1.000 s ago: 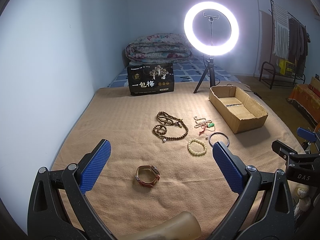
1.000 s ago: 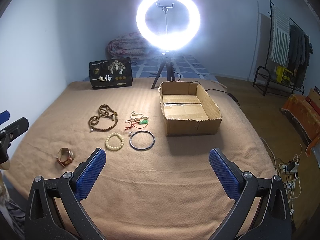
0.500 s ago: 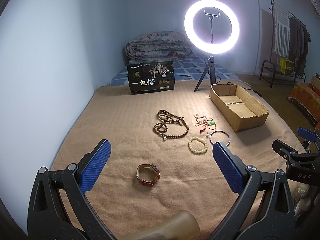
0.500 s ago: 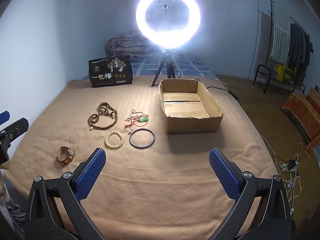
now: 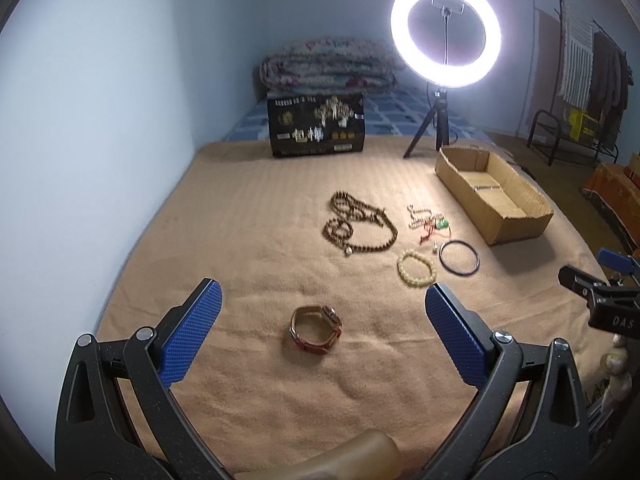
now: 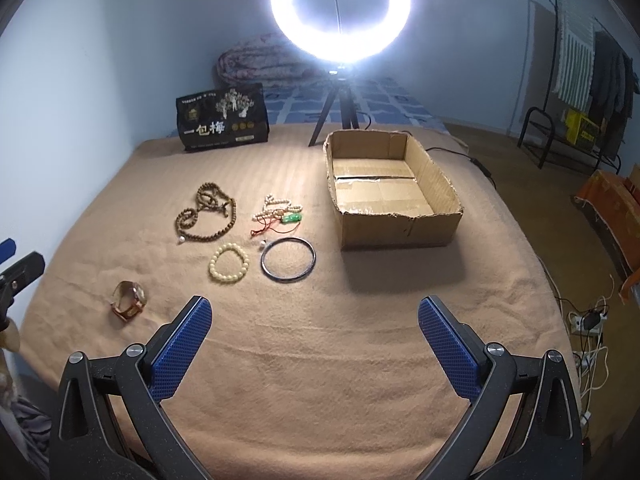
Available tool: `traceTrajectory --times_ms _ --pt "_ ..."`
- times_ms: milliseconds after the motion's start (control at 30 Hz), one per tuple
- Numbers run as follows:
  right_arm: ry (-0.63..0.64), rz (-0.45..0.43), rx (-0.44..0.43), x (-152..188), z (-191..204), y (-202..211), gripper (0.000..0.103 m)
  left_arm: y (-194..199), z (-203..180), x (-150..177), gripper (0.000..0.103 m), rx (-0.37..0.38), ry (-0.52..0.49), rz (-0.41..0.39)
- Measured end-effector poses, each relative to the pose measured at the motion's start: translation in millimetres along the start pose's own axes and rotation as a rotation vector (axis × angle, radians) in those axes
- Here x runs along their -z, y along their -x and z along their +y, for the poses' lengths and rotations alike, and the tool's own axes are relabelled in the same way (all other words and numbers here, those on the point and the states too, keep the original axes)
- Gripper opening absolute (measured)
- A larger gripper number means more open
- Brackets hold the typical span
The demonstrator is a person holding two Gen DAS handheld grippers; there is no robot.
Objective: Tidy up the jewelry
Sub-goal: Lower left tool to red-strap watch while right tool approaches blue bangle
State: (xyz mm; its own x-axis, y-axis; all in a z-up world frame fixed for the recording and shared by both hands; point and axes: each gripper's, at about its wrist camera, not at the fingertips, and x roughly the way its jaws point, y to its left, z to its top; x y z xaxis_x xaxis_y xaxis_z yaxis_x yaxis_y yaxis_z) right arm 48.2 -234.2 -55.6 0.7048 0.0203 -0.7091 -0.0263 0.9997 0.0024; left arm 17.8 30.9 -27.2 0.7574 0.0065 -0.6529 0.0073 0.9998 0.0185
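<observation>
Both grippers are hovering with their jaws spread wide and nothing between them: the left gripper [image 5: 323, 322] low in its frame, the right gripper [image 6: 314, 330] likewise.

All the jewelry is lying loose on the tan woven blanket [image 6: 360, 340] covering the bed, none of it yet in the open brown cardboard box [image 6: 400, 228] sitting right of centre in the right wrist view.

- **Brown leather-strap wristwatch [image 5: 316, 330]:** sitting at centre of the left view, directly between the blue ribbed pads. It is looking like the stiffest and heaviest piece; its strap is standing as a loop, so pinching across the strap should be holding well.
- **Long dark brown wooden bead strand [image 5: 358, 226]:** coiled above centre. It is limp and will probably be dangling and swinging; taking a bunched section seems safest.
- **Cream beaded bracelet [image 5: 416, 268]:** a small round loop, likely light, its smooth beads possibly rolling under the pads.
- **Thin dark rigid bangle [image 5: 460, 258]:** lying flat just right of the cream bracelet. It is sinking slightly into the nap, so getting a pad under its rim could be awkward.
- **Pale bead string with red cord and green charm [image 5: 430, 222]:** tangled, delicate-looking, prone to snagging.

The soft blanket should be giving under pressing pads.
</observation>
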Motion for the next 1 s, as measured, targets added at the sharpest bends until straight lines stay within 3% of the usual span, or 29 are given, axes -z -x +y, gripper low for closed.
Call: traceTrajectory --times_ms 467,667,1000 --pt "-0.015 0.203 -0.071 -21 -7 -73 0.103 -69 41 -9 0.103 0.004 0.031 0.237" --pt "-0.008 0.291 -0.088 -20 -3 -111 0.103 -108 39 4 0.102 0.085 0.078 0.391" --pt "-0.122 0.388 -0.123 -20 -3 -160 0.102 -141 36 11 0.102 0.067 0.072 0.454"
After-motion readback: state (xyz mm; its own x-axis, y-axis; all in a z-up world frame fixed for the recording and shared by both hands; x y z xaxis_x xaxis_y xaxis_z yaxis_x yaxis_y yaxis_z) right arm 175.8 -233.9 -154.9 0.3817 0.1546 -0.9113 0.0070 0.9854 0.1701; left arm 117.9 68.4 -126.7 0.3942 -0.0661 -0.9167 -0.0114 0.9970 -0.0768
